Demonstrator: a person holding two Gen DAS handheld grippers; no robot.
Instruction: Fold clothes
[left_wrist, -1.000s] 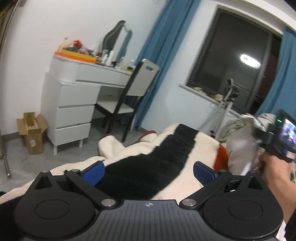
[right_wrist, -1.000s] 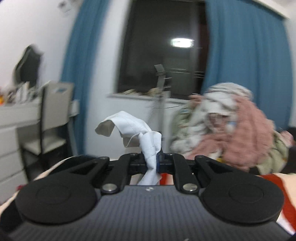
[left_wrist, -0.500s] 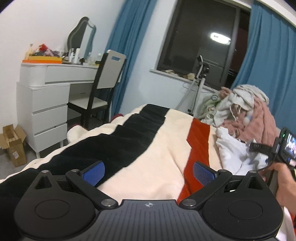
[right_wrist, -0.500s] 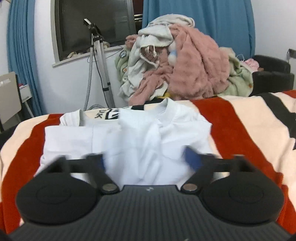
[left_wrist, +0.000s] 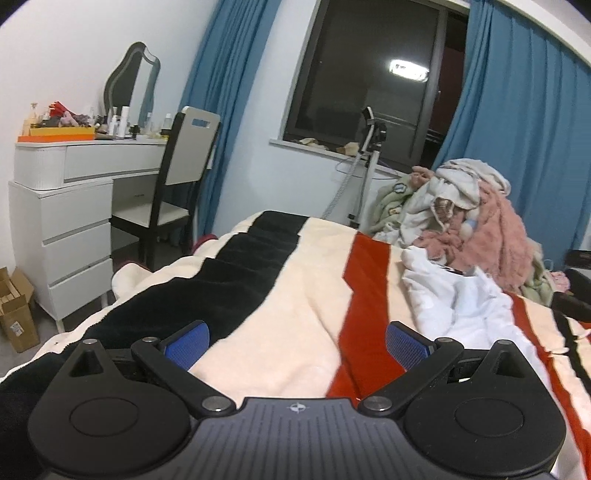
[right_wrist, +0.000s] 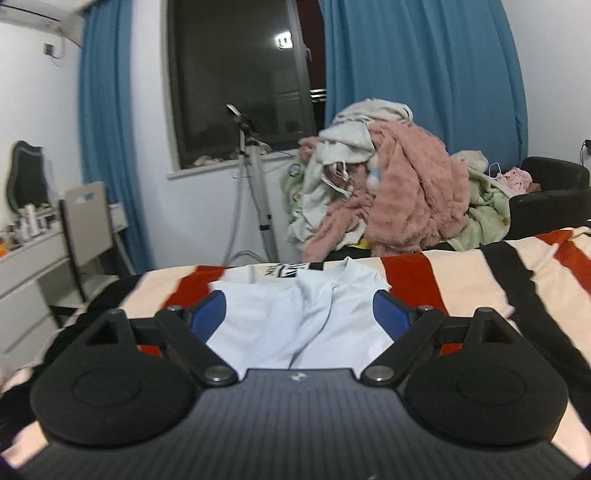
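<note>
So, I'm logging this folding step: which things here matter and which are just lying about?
Job:
white shirt
striped blanket
left gripper, open
right gripper, open

Lying about:
clothes pile
chair
dresser
cardboard box

A plush, fleecy striped blanket (left_wrist: 295, 314) covers the bed, its deep nap soft and matt. On it lies a white shirt (right_wrist: 306, 317) of smooth, thin cloth, lightly creased. Beyond, a heap of laundry (right_wrist: 391, 195) shows shaggy pink fleece among duller cream and green fabrics. The left gripper (left_wrist: 297, 343) and right gripper (right_wrist: 299, 314) are matt black plastic with small bright metal pivot pins and blue, finely textured pads (left_wrist: 186, 343). Far left, a dresser (left_wrist: 74, 221) has a smooth, painted white finish, beside a brown cardboard box (left_wrist: 16, 314). Blue curtains (left_wrist: 517, 129) hang in soft cloth folds by glossy dark window glass (left_wrist: 369, 74).
</note>
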